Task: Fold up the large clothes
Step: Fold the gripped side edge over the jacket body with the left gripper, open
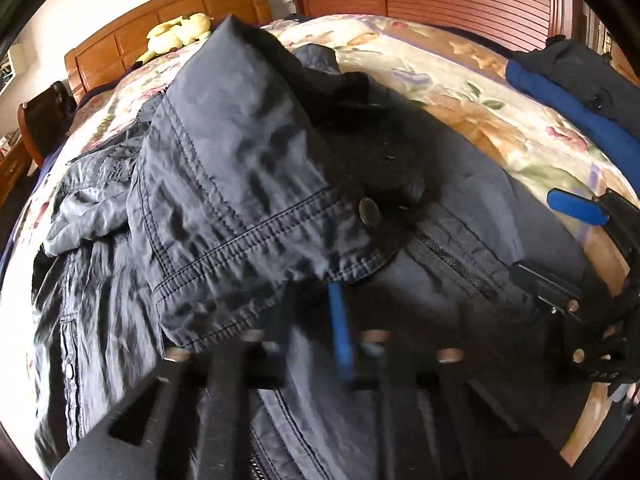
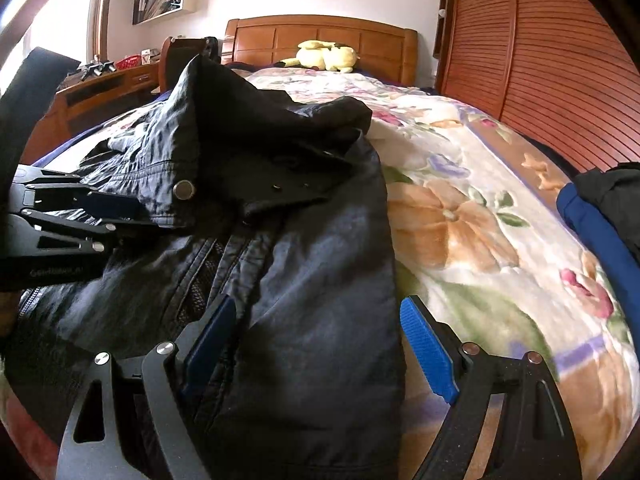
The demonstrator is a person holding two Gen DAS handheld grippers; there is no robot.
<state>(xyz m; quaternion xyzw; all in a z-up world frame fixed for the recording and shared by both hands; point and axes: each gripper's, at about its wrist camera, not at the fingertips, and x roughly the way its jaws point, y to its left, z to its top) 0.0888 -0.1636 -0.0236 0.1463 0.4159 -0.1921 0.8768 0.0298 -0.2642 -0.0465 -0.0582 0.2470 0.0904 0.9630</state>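
A large dark navy jacket (image 1: 248, 184) lies on the flowered bedspread (image 1: 460, 80); it also shows in the right wrist view (image 2: 304, 240). My left gripper (image 1: 316, 320) is shut on the jacket's sleeve cuff (image 1: 280, 248), which has a snap button, and holds it lifted over the jacket body. It appears at the left of the right wrist view (image 2: 120, 212). My right gripper (image 2: 320, 344) is open, its blue pads either side of the jacket's right edge, low over the cloth. It shows at the right edge of the left wrist view (image 1: 560, 236).
A folded blue and dark garment (image 2: 600, 216) lies at the bed's right side. A yellow plush toy (image 2: 324, 56) rests by the wooden headboard (image 2: 320, 32). A slatted wooden wardrobe (image 2: 540, 60) stands on the right, a desk (image 2: 100, 88) on the left.
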